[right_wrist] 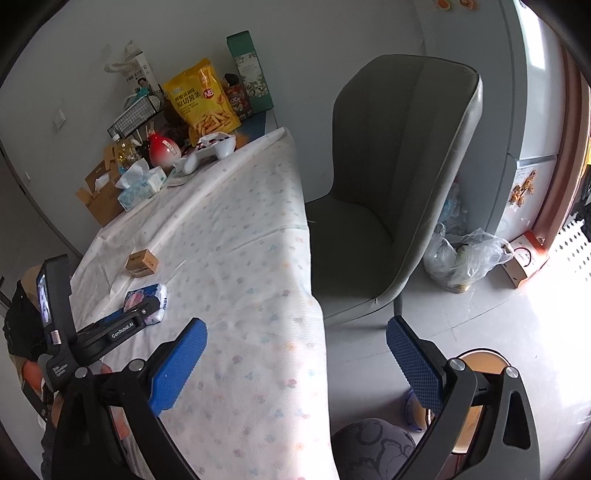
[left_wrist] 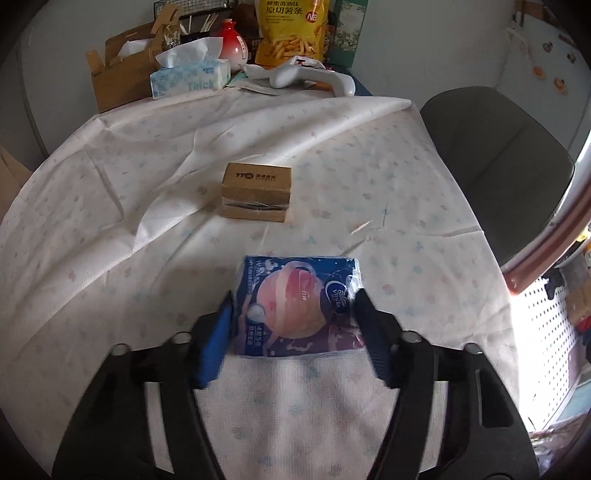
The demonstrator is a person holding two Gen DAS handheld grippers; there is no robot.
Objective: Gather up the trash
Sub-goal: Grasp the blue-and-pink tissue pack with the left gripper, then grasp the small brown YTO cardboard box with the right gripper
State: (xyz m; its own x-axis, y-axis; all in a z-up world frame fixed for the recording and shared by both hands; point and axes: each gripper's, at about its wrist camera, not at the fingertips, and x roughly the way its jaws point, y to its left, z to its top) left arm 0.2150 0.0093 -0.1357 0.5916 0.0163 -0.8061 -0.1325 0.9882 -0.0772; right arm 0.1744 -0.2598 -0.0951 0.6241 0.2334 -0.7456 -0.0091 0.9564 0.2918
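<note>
A blue tissue pack (left_wrist: 295, 306) with a pink planet print lies on the white patterned tablecloth (left_wrist: 147, 184). My left gripper (left_wrist: 295, 295) straddles it, its fingers pressed against the pack's left and right sides. The right wrist view shows the same pack (right_wrist: 155, 295) partly hidden under the left gripper (right_wrist: 142, 314). Beyond the pack stands a small taped cardboard box (left_wrist: 256, 192), which also appears in the right wrist view (right_wrist: 142, 262). My right gripper (right_wrist: 295, 326) is open over the table's right edge, with nothing between its blue pads (right_wrist: 177, 365).
A grey chair (right_wrist: 388, 184) stands against the table's right side. Plastic bags (right_wrist: 461, 258) lie on the floor behind it. A round orange-rimmed container (right_wrist: 476, 362) sits on the floor. The table's far end holds a tissue box (left_wrist: 188, 77), a snack bag (left_wrist: 291, 29) and a white controller (left_wrist: 306, 74).
</note>
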